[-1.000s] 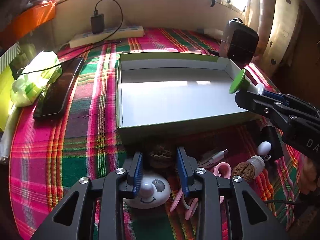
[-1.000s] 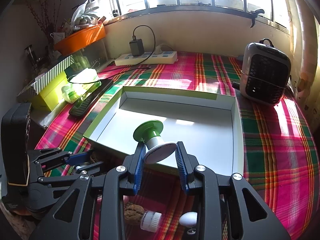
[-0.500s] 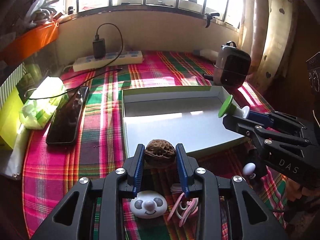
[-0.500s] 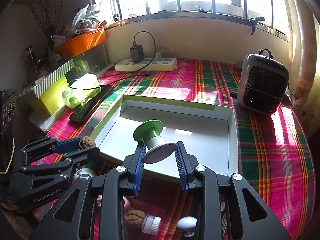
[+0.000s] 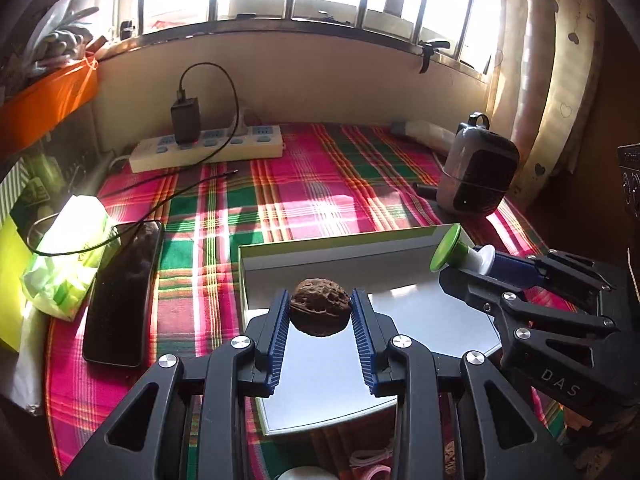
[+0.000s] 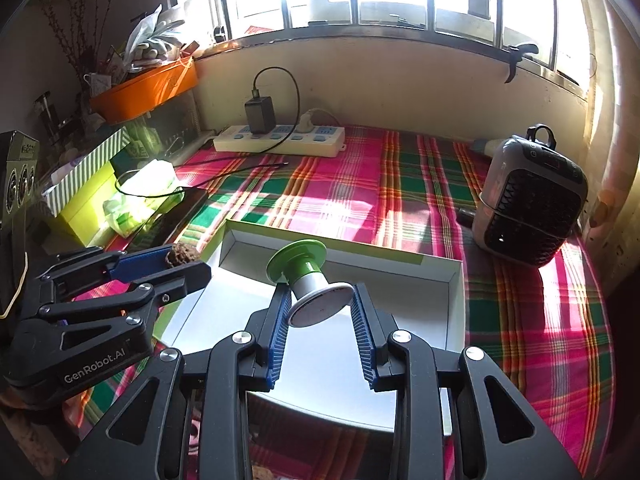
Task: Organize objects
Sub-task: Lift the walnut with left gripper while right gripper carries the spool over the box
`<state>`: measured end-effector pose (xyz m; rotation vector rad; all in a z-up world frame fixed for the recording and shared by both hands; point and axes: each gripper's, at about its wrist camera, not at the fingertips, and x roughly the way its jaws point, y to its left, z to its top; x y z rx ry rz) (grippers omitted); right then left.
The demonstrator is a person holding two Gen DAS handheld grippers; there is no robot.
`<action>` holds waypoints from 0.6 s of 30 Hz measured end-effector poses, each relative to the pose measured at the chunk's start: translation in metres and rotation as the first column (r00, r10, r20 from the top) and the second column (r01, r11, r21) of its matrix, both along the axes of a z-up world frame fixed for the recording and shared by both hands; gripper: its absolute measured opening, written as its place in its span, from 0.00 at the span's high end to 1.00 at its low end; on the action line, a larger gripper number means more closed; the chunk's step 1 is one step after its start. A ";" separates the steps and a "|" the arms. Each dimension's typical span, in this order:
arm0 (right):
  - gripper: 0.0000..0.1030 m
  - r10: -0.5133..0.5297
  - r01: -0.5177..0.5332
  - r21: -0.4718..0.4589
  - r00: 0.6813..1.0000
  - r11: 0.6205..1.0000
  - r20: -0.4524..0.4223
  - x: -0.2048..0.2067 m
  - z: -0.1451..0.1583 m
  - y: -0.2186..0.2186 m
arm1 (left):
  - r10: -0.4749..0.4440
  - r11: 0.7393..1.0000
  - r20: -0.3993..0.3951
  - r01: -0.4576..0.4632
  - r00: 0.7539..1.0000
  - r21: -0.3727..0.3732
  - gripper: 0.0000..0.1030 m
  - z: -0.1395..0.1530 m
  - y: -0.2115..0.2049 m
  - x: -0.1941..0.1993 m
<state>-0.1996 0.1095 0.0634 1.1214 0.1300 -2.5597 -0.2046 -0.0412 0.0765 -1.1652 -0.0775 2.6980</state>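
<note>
Brown bumpy walnut (image 5: 320,312) squeezed tight in left hand-held gripper (image 5: 320,320), up in air over near end of white box (image 5: 400,240). Right hand-held gripper (image 6: 320,312) pinches green-topped spool (image 6: 306,276), over box too. Box looks bare inside. Best way, I think: go low, put walnut in corner, let go slow. Walnut round, may roll. Keep grippers from bumping.

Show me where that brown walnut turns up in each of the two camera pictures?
Left wrist view: the walnut sits low centre, pinched in the left gripper, over the white box.
Right wrist view: the walnut is far left, mid-height, peeking from the same gripper.
Shared landmark: the white box.
</note>
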 end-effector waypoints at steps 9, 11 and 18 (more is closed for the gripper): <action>0.69 -0.037 0.032 0.049 0.995 0.998 0.095 -0.042 -0.035 -0.002 | 0.007 0.999 0.071 -0.004 0.997 -0.039 0.72 -0.028 0.004 -0.044; 0.69 -0.036 0.031 0.050 0.994 0.998 0.107 -0.047 -0.039 -0.003 | 0.004 0.999 0.088 -0.001 0.996 -0.043 0.72 -0.035 0.005 -0.050; 0.69 -0.061 0.052 0.067 0.988 0.996 0.139 -0.063 -0.052 0.000 | -0.008 0.999 0.115 0.014 0.993 -0.052 0.72 -0.048 0.007 -0.062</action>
